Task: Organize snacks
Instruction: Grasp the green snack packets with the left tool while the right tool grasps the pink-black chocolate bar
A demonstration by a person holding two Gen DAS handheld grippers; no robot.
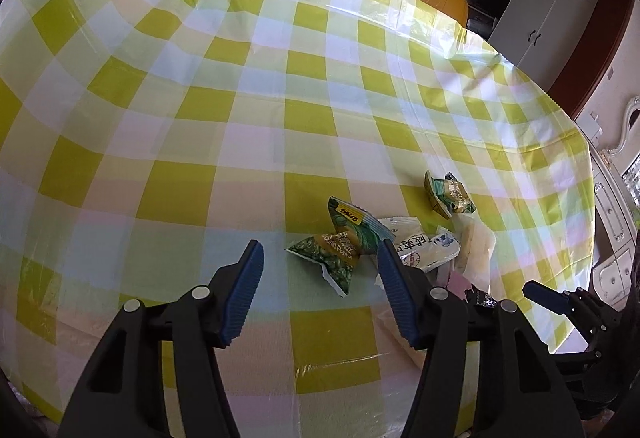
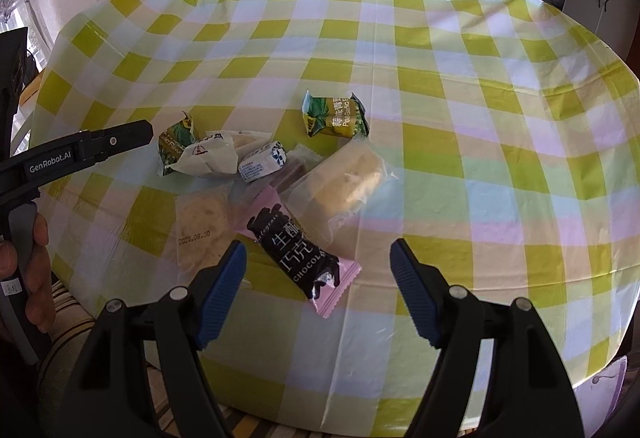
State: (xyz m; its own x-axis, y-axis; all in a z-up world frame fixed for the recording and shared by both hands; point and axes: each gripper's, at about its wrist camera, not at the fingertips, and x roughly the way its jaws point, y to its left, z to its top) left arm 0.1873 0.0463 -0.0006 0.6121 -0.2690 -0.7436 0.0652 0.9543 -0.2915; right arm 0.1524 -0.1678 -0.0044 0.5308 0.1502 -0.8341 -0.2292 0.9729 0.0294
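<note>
Here, snack packets [image 2: 276,174] heaped, checked tablecloth [image 2: 440,86]

Beyond the right gripper's fingers [image 2: 228,270] the snack pile [image 2: 280,174] crowds the checked tablecloth [image 2: 460,166]; to their right and past the pile, bare cloth lies open. The left gripper [image 2: 120,138] blocks the pile's left.

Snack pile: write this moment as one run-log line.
left gripper: jaws open, over green pea packet | right gripper: jaws open, over pink chocolate packet | nothing held
</note>
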